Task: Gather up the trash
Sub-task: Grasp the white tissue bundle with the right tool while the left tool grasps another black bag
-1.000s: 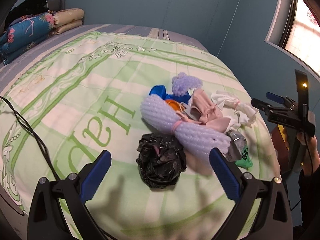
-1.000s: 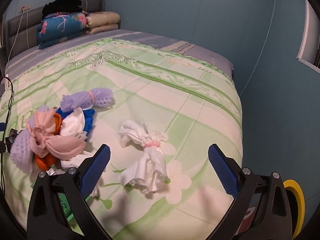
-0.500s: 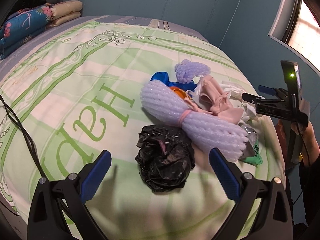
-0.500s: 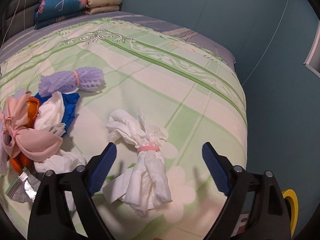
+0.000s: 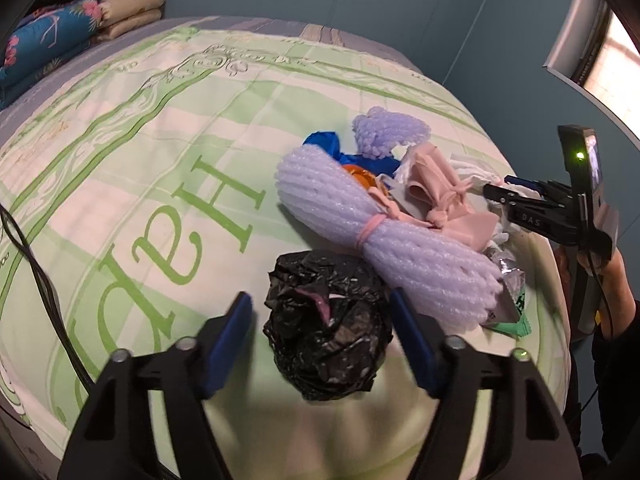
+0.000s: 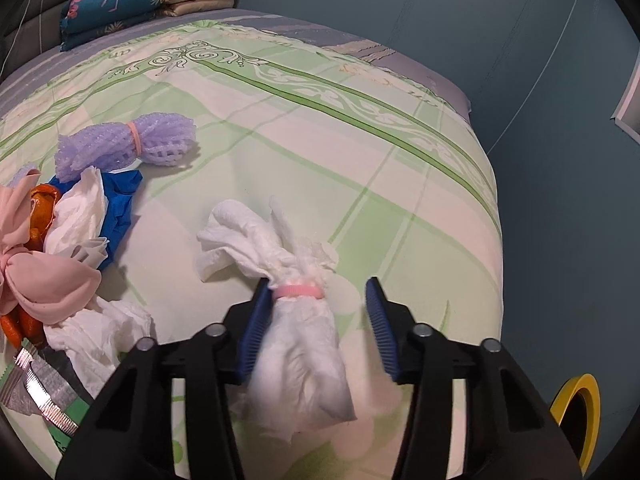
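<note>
A crumpled black plastic bag (image 5: 328, 328) lies on the green bedspread (image 5: 160, 152). My left gripper (image 5: 322, 320) is open, with one blue finger on each side of the bag and not pressing it. A white tissue bundle (image 6: 288, 280) tied with a pink band lies between the fingers of my right gripper (image 6: 318, 312), which is open; its left finger touches the bundle. A pile of trash sits between the two: a long purple foam net (image 5: 384, 236), a pink cloth (image 5: 440, 196), blue plastic (image 6: 120, 204), an orange wrapper (image 6: 44, 204) and a green packet (image 5: 512, 312).
A second purple foam net (image 6: 124, 144) lies further up the bed. Folded quilts and pillows (image 6: 132, 0) are stacked at the head. A black cable (image 5: 36, 276) runs along the left edge. A yellow tape roll (image 6: 580, 420) lies off the bed's right side. Blue walls stand close.
Both grippers moved forward and down onto the bed. The left now straddles the black bag and the right the white tissue bundle; both sets of fingers have narrowed.
</note>
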### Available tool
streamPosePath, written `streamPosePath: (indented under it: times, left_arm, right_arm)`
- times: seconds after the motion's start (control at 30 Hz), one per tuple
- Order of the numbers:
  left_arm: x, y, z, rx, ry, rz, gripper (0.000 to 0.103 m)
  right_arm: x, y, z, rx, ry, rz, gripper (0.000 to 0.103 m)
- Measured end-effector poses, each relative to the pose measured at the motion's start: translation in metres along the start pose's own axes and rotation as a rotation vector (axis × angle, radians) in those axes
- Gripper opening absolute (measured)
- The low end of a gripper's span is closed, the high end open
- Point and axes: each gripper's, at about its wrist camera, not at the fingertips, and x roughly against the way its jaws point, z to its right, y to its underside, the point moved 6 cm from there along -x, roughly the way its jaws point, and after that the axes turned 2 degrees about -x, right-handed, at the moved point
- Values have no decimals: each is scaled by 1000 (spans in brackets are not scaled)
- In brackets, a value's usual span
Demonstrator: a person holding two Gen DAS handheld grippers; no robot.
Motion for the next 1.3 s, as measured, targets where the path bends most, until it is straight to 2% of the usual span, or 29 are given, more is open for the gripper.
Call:
streamPosePath:
  times: [0.03, 0.1, 0.2, 0.33, 0.6, 0.77, 1.07, 1.3]
  left_arm:
    - [-1, 1, -2, 20, 13, -12, 54]
    - [-2, 1, -5, 49, 37, -26, 48]
    - [1, 0, -6, 47, 26, -21, 44]
    - [11, -2, -5, 49, 35, -6, 42]
    - [37, -1, -13, 47, 31, 31, 42]
    - [57, 1, -19, 53, 16, 64, 42]
    - [91, 2, -31, 85, -1, 133, 42]
    - [110, 0, -29, 89, -12, 169, 42]
  right_arm:
    - [0, 0, 0, -5, -1, 0, 34]
    - [1, 0, 1, -11, 2, 4, 24]
    - [5, -1, 3, -27, -4, 12, 21]
    - [16, -5, 10, -68, -41, 36, 20]
    - [58, -12, 33, -205, -204, 88, 20]
    - [87, -12, 42, -266, -276, 115, 20]
    - [150, -2, 49, -310, -329, 229, 20]
    - [189, 15, 49, -359, -415, 283, 20]
